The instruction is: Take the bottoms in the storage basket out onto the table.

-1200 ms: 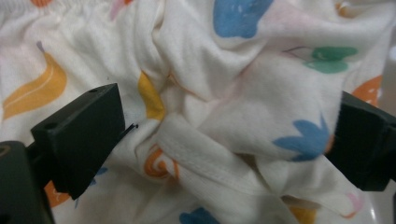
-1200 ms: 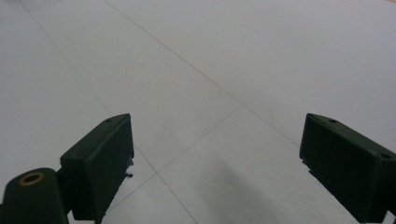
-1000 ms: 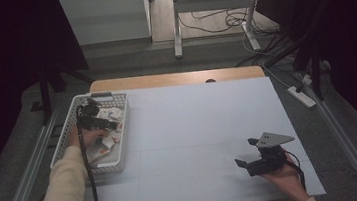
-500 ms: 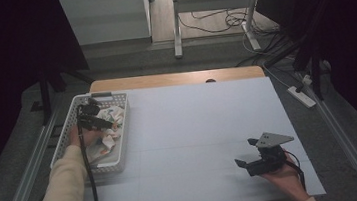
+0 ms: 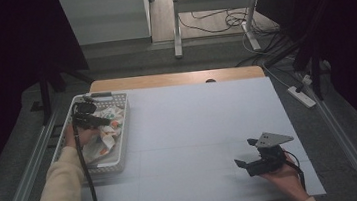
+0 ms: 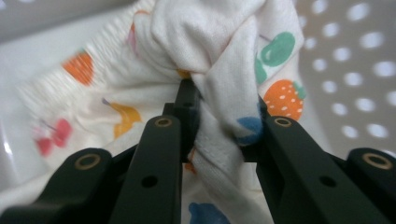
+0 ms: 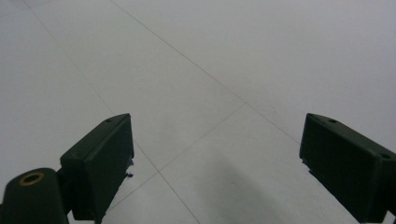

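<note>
L claw point(image 6: 219, 135) tight on fruit-print cloth point(image 6: 224, 60) (in white basket point(image 5: 120, 137)); R claw point(image 7: 215, 172) agape.

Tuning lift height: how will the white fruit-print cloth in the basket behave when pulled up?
The white fruit-print cloth is probably floppy: it bunches in folds between the left tool jaws. It will likely drape and trail, so could snag the white perforated plastic basket rim. Seems light.

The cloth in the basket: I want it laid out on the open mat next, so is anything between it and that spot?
Only the basket wall on the mat side. The left tool is shut on a fold of the cloth, which must rise over that rim. Beyond it the mat is bare; the right tool rests open at the near right corner.
</note>
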The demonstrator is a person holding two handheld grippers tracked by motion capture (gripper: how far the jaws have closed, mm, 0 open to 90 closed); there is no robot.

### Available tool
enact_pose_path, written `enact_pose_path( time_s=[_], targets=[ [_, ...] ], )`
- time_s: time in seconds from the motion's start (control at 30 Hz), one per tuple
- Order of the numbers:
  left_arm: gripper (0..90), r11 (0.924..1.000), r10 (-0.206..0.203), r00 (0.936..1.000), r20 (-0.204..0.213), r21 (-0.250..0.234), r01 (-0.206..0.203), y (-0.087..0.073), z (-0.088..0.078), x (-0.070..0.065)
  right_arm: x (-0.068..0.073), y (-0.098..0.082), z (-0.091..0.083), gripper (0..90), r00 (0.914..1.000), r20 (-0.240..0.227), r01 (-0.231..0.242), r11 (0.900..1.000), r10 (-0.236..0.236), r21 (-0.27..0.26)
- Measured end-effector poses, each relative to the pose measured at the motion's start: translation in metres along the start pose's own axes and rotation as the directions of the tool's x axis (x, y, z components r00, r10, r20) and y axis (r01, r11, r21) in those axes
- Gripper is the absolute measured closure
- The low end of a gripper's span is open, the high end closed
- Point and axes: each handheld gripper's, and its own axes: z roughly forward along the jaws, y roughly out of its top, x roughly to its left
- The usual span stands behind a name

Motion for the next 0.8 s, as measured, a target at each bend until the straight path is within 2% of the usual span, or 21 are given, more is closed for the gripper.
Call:
enact_pose_path(
  time_s=[0.07,0.2,0.23,0.27,0.33,0.57,0.7,0.73,0.8],
  targets=[
    [75.2,0.9998,0.012,0.9999,-0.005,-0.014,-0.012,-0.001,-0.006,-0.001,0.0,0.0,0.0,10.1,1.0,-0.001,-0.001,1.0,0.001,0.0],
    [75.5,0.9971,0.002,0.9998,0.02,-0.076,0.0,-0.006,-0.02,-0.004,0.0,0.0,0.0,10.1,1.0,0.001,-0.002,1.0,0.002,0.0],
    [75.6,0.9943,-0.002,0.9994,0.035,-0.106,0.006,-0.009,-0.027,-0.005,0.0,0.0,0.0,10.1,1.0,0.002,-0.003,1.0,0.003,-0.002],
    [75.6,0.9943,-0.002,0.9994,0.035,-0.106,0.006,-0.009,-0.027,-0.005,0.0,0.0,0.0,10.1,1.0,0.002,-0.003,1.0,0.003,-0.002],
    [75.7,0.9898,-0.013,0.9983,0.056,-0.141,0.021,-0.013,-0.033,-0.006,0.0,0.0,0.0,10.1,1.0,0.003,-0.004,1.0,0.004,-0.002],
    [75.7,0.9725,-0.03,0.9964,0.079,-0.228,0.047,-0.029,-0.048,-0.006,0.0,0.0,0.0,10.1,0.9999,0.009,-0.006,1.0,0.006,0.002],
    [75.7,0.9699,-0.037,0.9968,0.071,-0.238,0.053,-0.034,-0.05,-0.008,0.0,0.0,0.0,10.1,0.9999,0.01,-0.012,1.0,0.012,0.004],
    [75.7,0.9665,-0.036,0.9966,0.074,-0.251,0.054,-0.036,-0.052,-0.01,-0.001,0.0,0.001,10.1,0.9998,0.011,-0.016,1.0,0.016,0.006],
    [75.7,0.9653,-0.035,0.9966,0.074,-0.256,0.053,-0.037,-0.052,-0.011,-0.001,0.0,0.002,10.1,0.9998,0.009,-0.018,1.0,0.018,0.009]
  ],
)
